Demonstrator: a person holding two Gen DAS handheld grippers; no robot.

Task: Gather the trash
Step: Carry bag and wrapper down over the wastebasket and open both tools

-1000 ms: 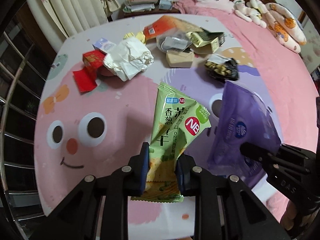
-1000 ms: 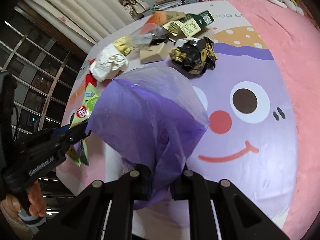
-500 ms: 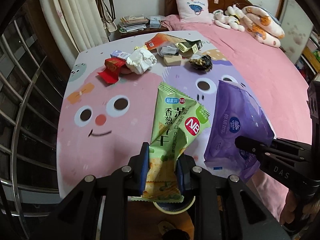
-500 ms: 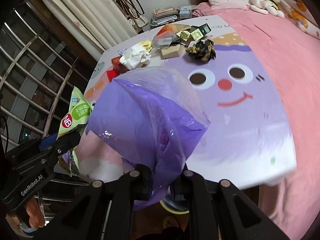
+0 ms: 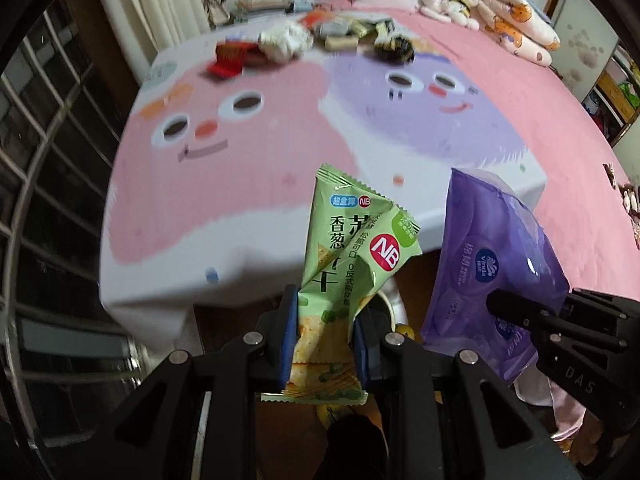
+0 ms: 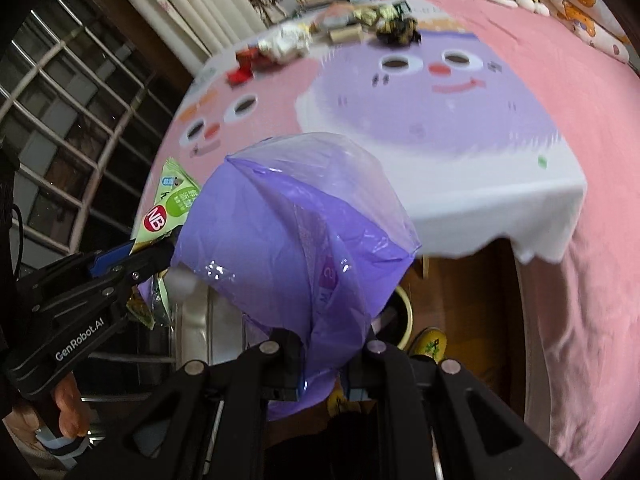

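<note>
My left gripper point(image 5: 324, 336) is shut on a green snack wrapper point(image 5: 352, 248), held upright in the air off the near edge of the table. My right gripper point(image 6: 324, 368) is shut on a purple plastic wrapper point(image 6: 288, 232), also lifted off the table. In the left wrist view the purple wrapper point(image 5: 492, 264) hangs just right of the green one. In the right wrist view the green wrapper point(image 6: 168, 208) shows at the left, beside the purple one. A pile of trash point(image 5: 312, 36) lies at the table's far end.
The table has a pink and purple cartoon-face cloth point(image 5: 240, 152). A round bin rim point(image 6: 404, 312) shows on the floor below the wrappers. A pink bed point(image 5: 540, 92) is on the right, and metal window bars point(image 5: 48, 160) are on the left.
Both grippers have pulled back and away from the table with their wrappers; the table now looks farther off and the floor and bin below have come into view.
</note>
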